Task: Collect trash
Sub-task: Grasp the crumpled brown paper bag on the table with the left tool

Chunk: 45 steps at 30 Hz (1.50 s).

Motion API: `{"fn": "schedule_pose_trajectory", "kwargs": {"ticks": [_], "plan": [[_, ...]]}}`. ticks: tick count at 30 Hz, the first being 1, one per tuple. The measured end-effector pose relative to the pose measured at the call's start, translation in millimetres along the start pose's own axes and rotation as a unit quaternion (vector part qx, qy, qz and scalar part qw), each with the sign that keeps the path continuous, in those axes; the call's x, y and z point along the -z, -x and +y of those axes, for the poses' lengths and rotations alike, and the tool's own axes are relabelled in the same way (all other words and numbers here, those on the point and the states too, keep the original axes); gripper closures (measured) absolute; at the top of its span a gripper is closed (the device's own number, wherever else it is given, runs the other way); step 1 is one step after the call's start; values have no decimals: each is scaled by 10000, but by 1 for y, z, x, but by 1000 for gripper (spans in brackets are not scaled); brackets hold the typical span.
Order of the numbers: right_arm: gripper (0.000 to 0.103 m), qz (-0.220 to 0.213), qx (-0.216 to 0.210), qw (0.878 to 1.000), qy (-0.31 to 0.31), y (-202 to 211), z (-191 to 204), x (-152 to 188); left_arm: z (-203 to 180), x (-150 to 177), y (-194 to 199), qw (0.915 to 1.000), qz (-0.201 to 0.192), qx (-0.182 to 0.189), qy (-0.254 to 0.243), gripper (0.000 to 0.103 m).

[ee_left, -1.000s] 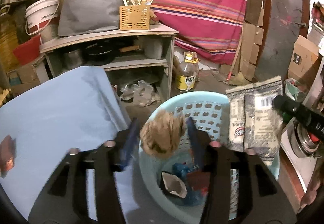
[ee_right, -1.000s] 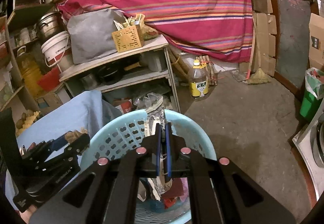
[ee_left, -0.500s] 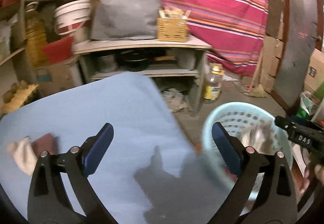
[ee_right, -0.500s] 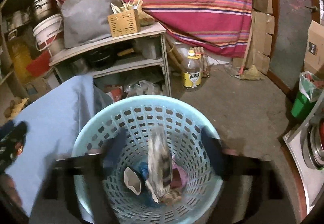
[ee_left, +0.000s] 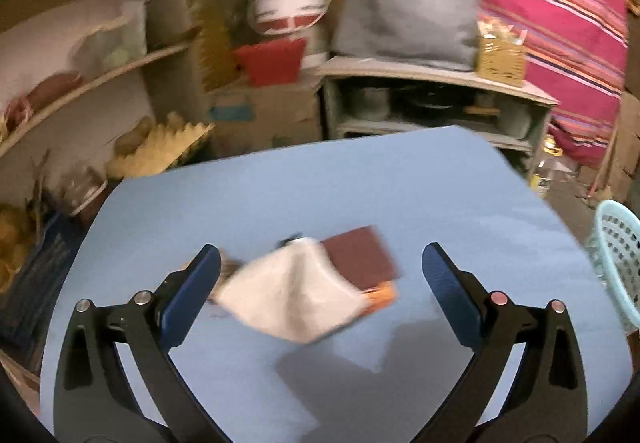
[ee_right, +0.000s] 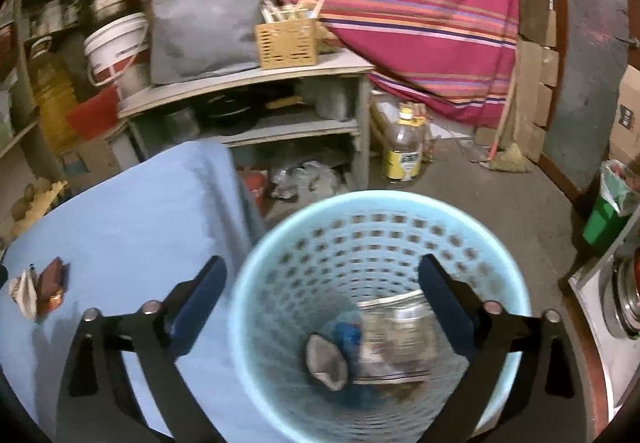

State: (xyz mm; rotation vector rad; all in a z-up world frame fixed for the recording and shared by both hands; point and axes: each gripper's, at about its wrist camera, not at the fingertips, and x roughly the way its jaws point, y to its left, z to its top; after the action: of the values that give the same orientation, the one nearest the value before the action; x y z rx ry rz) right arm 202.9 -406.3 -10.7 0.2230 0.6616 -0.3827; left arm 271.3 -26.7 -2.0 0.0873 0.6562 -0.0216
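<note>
Both pairs of jaws stand wide, with nothing pressed between them; those of the left gripper and of the right gripper are each opening. Ahead of the left jaws, in the gap between the two blue pads, a crumpled white tissue lies on the blue desk, touching a dark red-brown wrapper just beyond it, with an orange scrap at that wrapper's near edge; neither pad touches any of these. Far off to the right of those jaws, the rim of the light blue basket shows at the edge of the view. Below and between the right jaws is the basket's open mouth, and at its bottom lie a silvery printed packet, a grey-white crumpled piece and something blue, all blurred. Well to the left of the right jaws, the tissue and wrapper sit small on the desk.
</note>
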Motion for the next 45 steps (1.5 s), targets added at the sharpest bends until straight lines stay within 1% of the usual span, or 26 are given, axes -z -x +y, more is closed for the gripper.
{"fn": "schedule_pose_trajectory", "kwargs": {"ticks": [3, 7, 9, 10, 12, 15, 18, 20, 21, 22, 23, 24, 25, 28, 32, 36, 41, 45], "plan": [[6, -3, -173, 9998, 23, 0, 29, 3, 34, 5, -14, 9997, 104, -220, 98, 6], [5, -77, -96, 9999, 29, -1, 67, 5, 77, 12, -34, 9980, 325, -242, 485, 6], [5, -219, -82, 9997, 71, 0, 85, 7, 97, 15, -45, 9966, 410, -240, 666, 6], [5, -266, -91, 9996, 97, 0, 91, 8, 102, 16, -50, 9962, 457, -235, 701, 6], [5, -336, -268, 9988, 230, 0, 110, 11, 111, 17, -58, 9956, 512, -229, 755, 6], [5, -264, -534, 9978, 278, -1, 128, 13, 121, 21, -70, 9942, 637, -158, 856, 7], [5, -199, -700, 9970, 280, 0, 140, 17, 124, 24, -81, 9936, 749, -59, 846, 9], [5, -148, -739, 9967, 299, -1, 149, 20, 120, 27, -87, 9941, 769, 23, 770, 11], [5, -127, -742, 9967, 306, -2, 152, 21, 118, 27, -89, 9945, 768, 42, 717, 13], [5, -103, -750, 9967, 308, -3, 157, 23, 117, 28, -91, 9947, 776, 53, 675, 19], [5, -86, -764, 9966, 308, -3, 160, 25, 115, 29, -94, 9947, 806, 72, 636, 30], [5, -72, -783, 9964, 319, -3, 162, 27, 116, 30, -97, 9939, 888, 145, 643, 36], [5, -49, -799, 9962, 353, -3, 166, 29, 118, 31, -100, 9927, 946, 246, 706, 47], [5, -49, -775, 9958, 475, -2, 178, 34, 128, 31, -97, 9922, 810, 268, 906, 49], [5, -44, -838, 9950, 541, 2, 194, 40, 137, 28, -81, 9933, 592, 197, 968, 49], [5, -55, -954, 9932, 662, 8, 219, 47, 141, 24, -56, 9969, 308, -59, 726, 49], [5, -86, -1066, 9885, 1071, 21, 267, 63, 161, 27, -31, 9976, 97, -149, 669, 49], [5, -47, -1241, 9838, 1293, 27, 303, 74, 184, 36, -21, 9964, 110, -147, 830, 49]]}}
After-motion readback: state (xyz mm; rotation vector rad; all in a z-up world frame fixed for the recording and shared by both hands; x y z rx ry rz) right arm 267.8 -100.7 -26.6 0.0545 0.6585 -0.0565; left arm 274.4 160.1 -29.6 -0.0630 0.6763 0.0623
